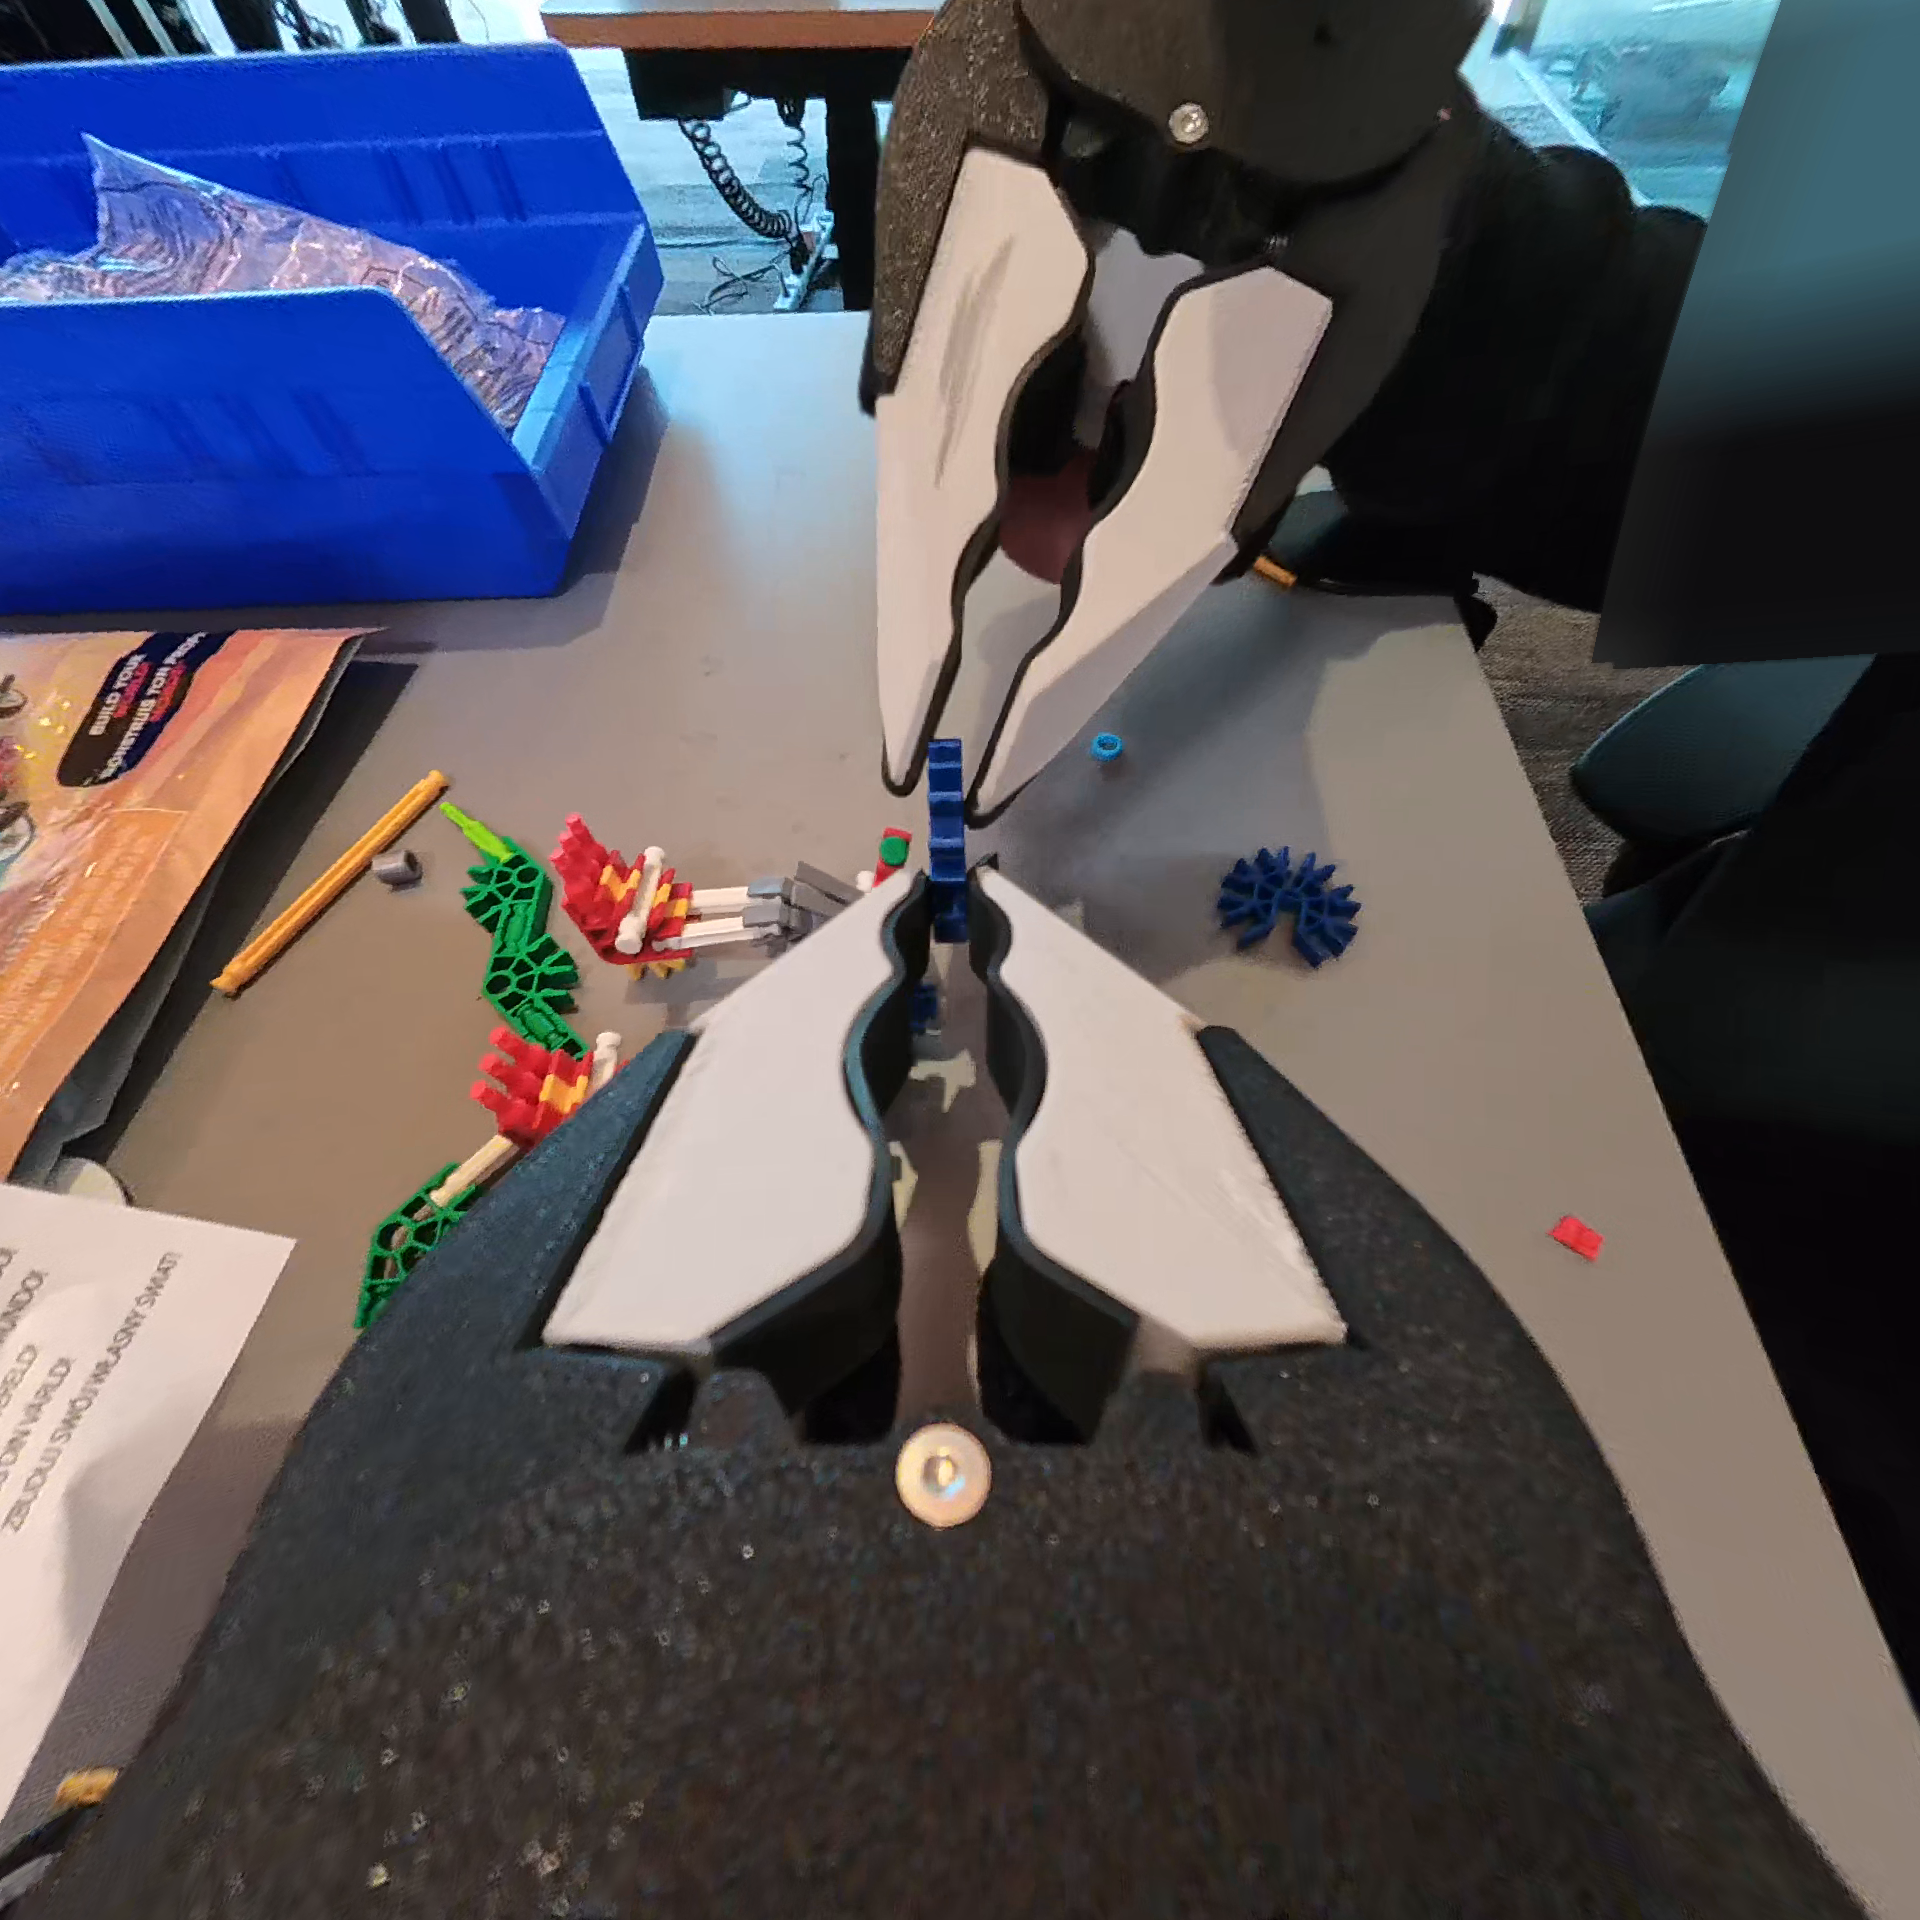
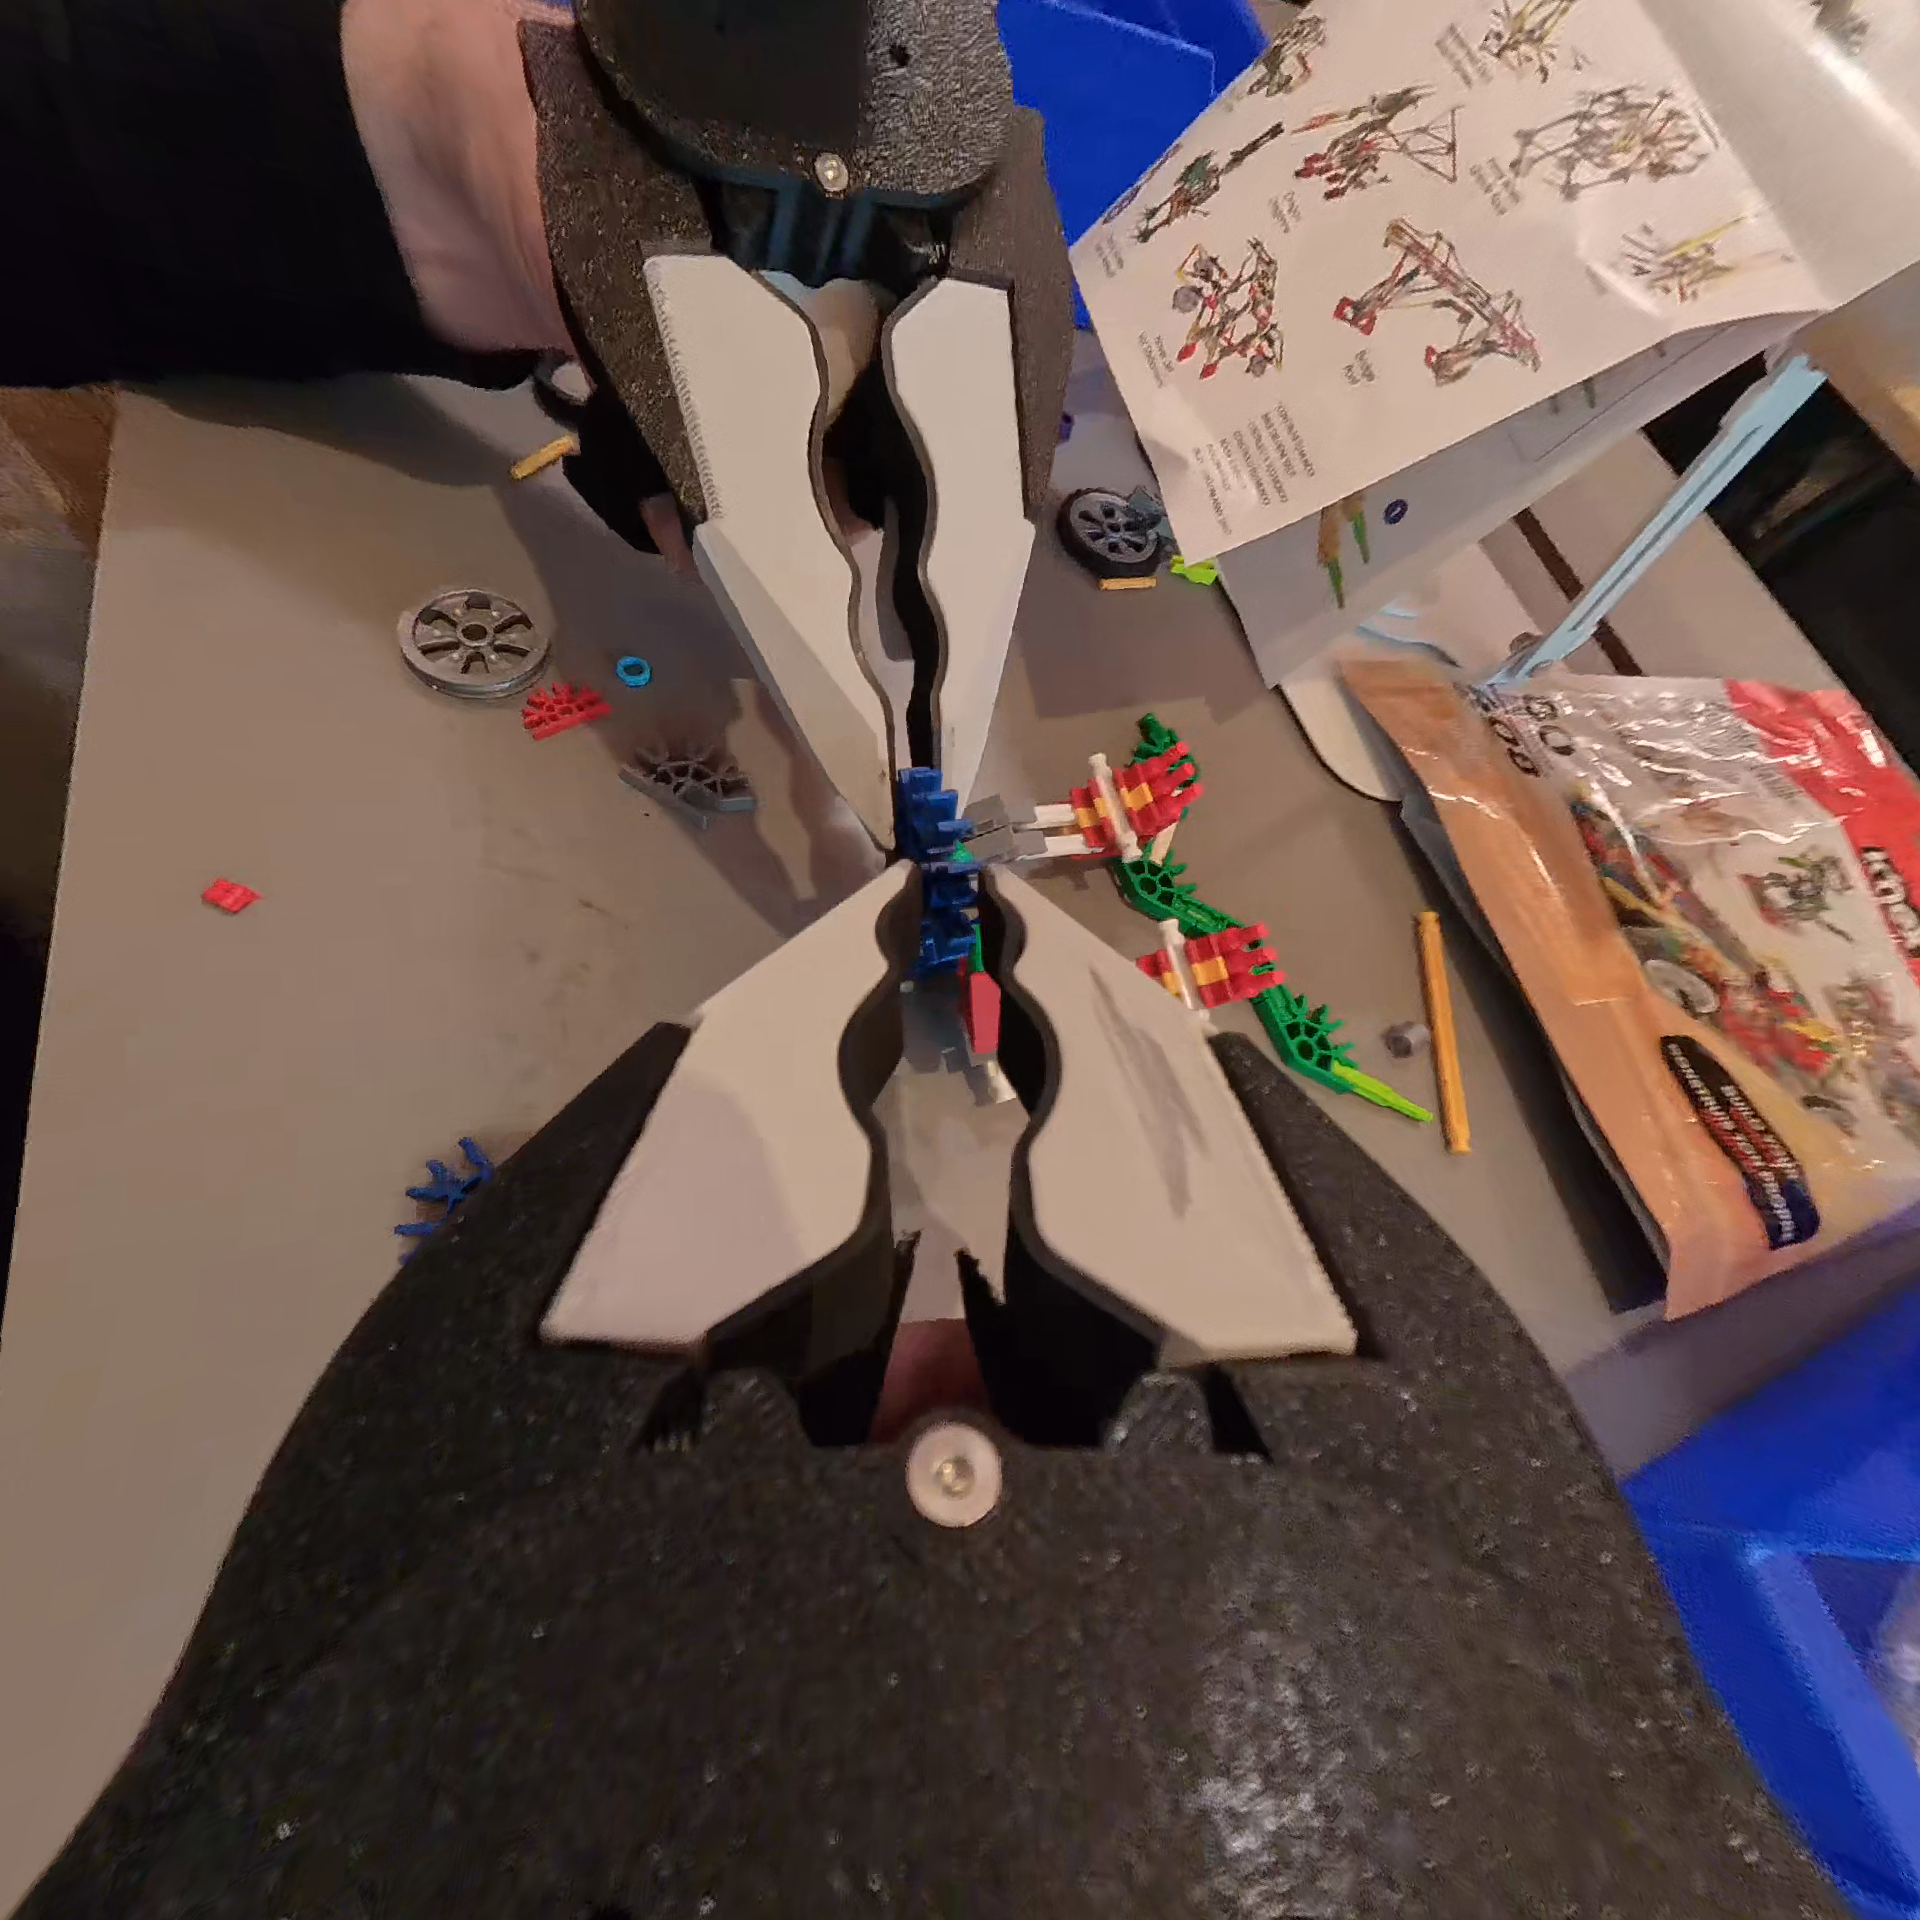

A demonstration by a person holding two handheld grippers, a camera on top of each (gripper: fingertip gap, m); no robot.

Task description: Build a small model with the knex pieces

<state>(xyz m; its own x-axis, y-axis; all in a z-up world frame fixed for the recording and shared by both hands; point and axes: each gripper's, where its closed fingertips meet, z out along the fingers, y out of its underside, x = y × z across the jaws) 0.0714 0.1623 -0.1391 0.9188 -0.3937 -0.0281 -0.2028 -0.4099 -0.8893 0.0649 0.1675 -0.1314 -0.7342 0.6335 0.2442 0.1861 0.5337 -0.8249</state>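
1. Left wrist view: we see the left gripper (image 1: 948,883) with its jaws pinched on the lower end of a blue connector stack (image 1: 945,821), held upright over the middle of the table (image 1: 1299,1143).
   - The right gripper (image 1: 940,795) comes from the far side, its tips nipping the stack's top.
   - A red, green and white model (image 1: 623,914) lies just left of the tips.
   - A yellow rod (image 1: 327,883) and a blue bin (image 1: 312,457) sit toward the left edge.
   - A blue snowflake connector (image 1: 1288,904) is toward the right edge.
2. Right wrist view: we see the right gripper (image 2: 948,883) clamped on the same stack (image 2: 940,935), a red piece (image 2: 982,997) also between its jaws.
   - The left gripper (image 2: 920,821) meets it tip to tip, clamped too.
   - A grey wheel (image 2: 475,639) lies well apart.
   - An instruction sheet (image 2: 1455,260) hangs over the far corner.
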